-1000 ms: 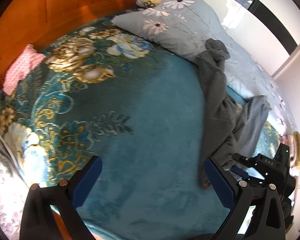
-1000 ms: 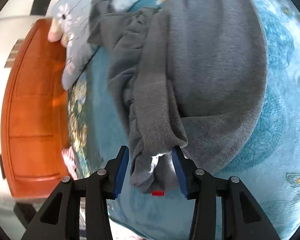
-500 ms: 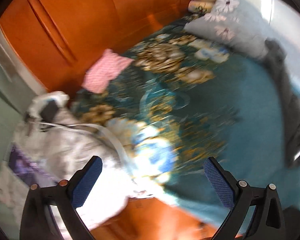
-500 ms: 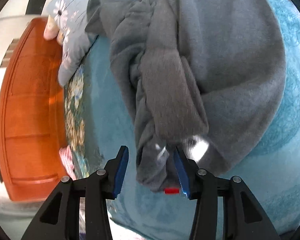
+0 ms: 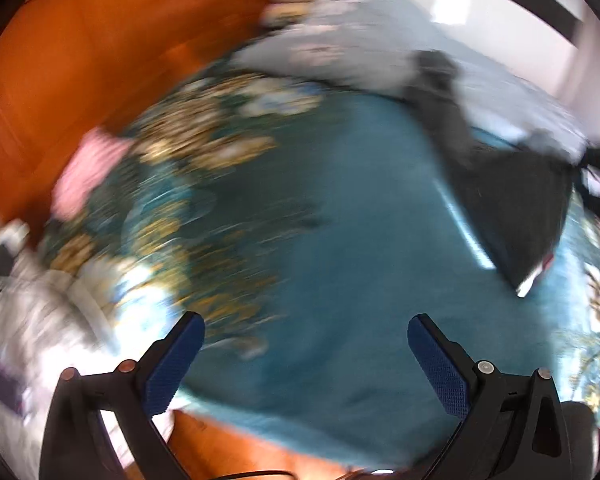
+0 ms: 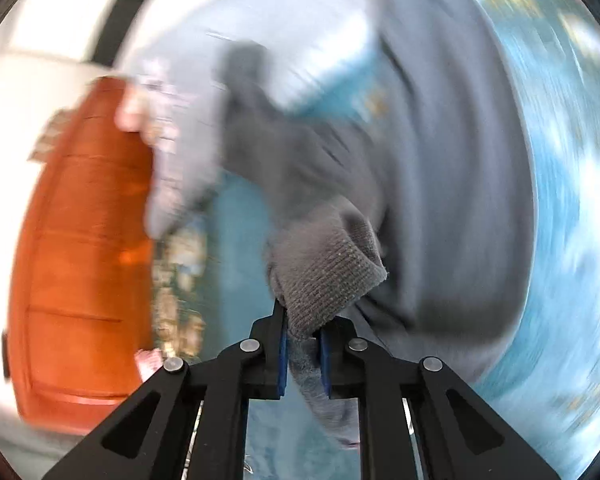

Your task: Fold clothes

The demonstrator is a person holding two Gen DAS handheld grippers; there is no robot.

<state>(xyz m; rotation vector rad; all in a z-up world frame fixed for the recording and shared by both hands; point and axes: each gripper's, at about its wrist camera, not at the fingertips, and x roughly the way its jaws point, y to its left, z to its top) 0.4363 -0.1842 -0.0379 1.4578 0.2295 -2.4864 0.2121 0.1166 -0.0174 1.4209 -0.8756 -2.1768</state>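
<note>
Teal plush bedding with gold flowers (image 5: 340,220) fills our left wrist view, under an orange wooden headboard (image 5: 80,60). Our left hand-held gripper (image 5: 304,360) hangs released and empty; the dark grey knitted garment (image 5: 512,200) lies well off to its right, stretching away toward the pillows.

From the right wrist view, our right hand-held gripper (image 6: 303,354) is closing on that garment's ribbed cuff (image 6: 328,276), pads pressing the knit. The long body runs away ahead, so the right hand is nearer.
</note>
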